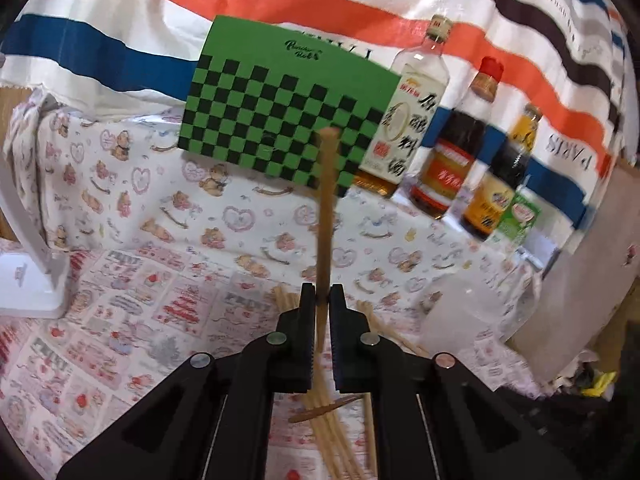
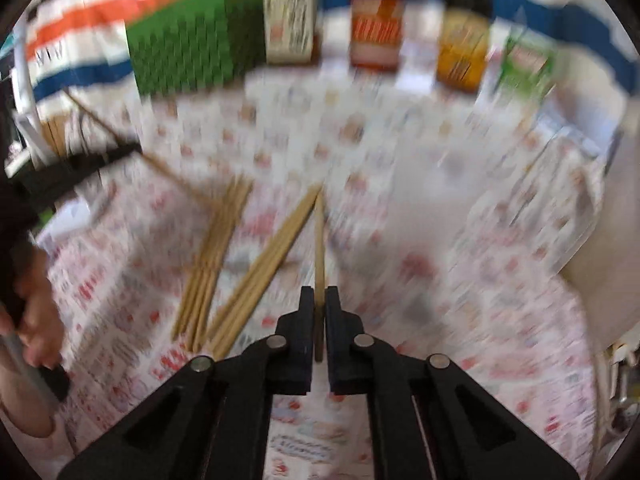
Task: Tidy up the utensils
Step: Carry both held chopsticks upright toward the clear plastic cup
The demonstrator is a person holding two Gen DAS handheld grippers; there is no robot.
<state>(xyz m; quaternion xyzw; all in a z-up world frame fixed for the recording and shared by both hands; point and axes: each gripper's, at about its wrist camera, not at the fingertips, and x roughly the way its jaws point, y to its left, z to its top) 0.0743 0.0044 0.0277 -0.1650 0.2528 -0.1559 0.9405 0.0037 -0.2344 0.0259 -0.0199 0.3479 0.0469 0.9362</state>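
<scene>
While each gripper's jaws pinch one slender, seemingly bamboo chopstick [image 1: 326, 216], loose chopsticks [image 2: 224, 256] lie scattered.

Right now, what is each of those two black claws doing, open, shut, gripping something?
Left gripper: shut on one chopstick, pointing up and away.
Right gripper: shut on another chopstick.

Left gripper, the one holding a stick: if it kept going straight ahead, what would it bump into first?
Probably the green checkered board: the chopstick held by the left gripper points at its lower edge. Depth is unclear, though.
</scene>
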